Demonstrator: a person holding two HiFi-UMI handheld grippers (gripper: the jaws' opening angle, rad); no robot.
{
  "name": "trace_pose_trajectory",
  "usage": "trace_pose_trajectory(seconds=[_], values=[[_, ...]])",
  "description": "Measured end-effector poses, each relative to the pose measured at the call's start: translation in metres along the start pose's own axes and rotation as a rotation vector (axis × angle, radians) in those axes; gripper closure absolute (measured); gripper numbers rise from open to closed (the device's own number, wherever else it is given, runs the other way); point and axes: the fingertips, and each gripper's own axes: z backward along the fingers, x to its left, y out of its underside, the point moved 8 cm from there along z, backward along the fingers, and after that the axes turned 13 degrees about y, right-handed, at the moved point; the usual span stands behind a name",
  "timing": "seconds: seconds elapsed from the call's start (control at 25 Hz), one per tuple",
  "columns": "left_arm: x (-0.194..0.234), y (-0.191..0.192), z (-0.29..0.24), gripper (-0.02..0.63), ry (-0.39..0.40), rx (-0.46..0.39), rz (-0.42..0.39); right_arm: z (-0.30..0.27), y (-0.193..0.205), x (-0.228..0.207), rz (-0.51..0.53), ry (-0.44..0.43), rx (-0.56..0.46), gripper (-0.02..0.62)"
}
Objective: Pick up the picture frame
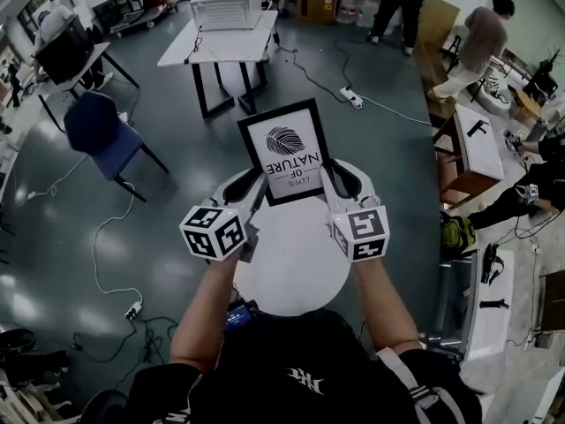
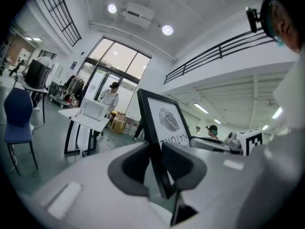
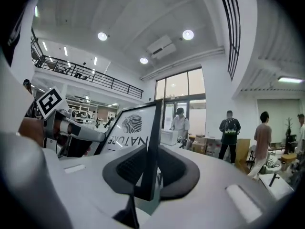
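picture frame (image 1: 284, 153), black-edged with a white fingerprint print, hangs clear above the round white bench (image 1: 291, 281), fingers of the left gripper (image 1: 252, 186) and right gripper (image 1: 333, 184) clamped on its lower side edges; the lift looks done, and next it needs an even, level hold.

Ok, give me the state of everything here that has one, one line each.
picture frame: in the air, clamped at both side edges, print upside down in the head view.
left gripper: shut on one side edge of the picture frame.
right gripper: shut on the opposite side edge.
blue chair: nobody sitting on it.
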Motion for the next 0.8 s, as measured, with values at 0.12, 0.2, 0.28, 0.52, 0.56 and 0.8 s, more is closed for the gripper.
trace_pose_trajectory(seconds=[0.12, 0.2, 0.28, 0.52, 0.56, 0.8], values=[[-0.017, -0.035, 0.020, 0.523, 0.046, -0.039, -0.081, 0.024, -0.038, 0.011, 0.011, 0.049, -0.082, 0.523], [-0.028, -0.056, 0.033, 0.523, 0.073, -0.068, -0.127, 0.040, -0.062, 0.020, 0.022, 0.080, -0.137, 0.523], [-0.040, -0.073, 0.047, 0.524, 0.100, -0.095, -0.172, 0.059, -0.082, 0.028, 0.028, 0.111, -0.192, 0.523], [-0.083, -0.097, 0.089, 0.525, 0.194, -0.150, -0.300, 0.124, -0.110, 0.051, 0.024, 0.197, -0.310, 0.523], [-0.088, -0.099, 0.094, 0.525, 0.214, -0.162, -0.313, 0.133, -0.113, 0.054, 0.024, 0.212, -0.324, 0.523], [-0.114, -0.118, 0.119, 0.525, 0.307, -0.182, -0.369, 0.178, -0.139, 0.072, 0.023, 0.296, -0.376, 0.523]])
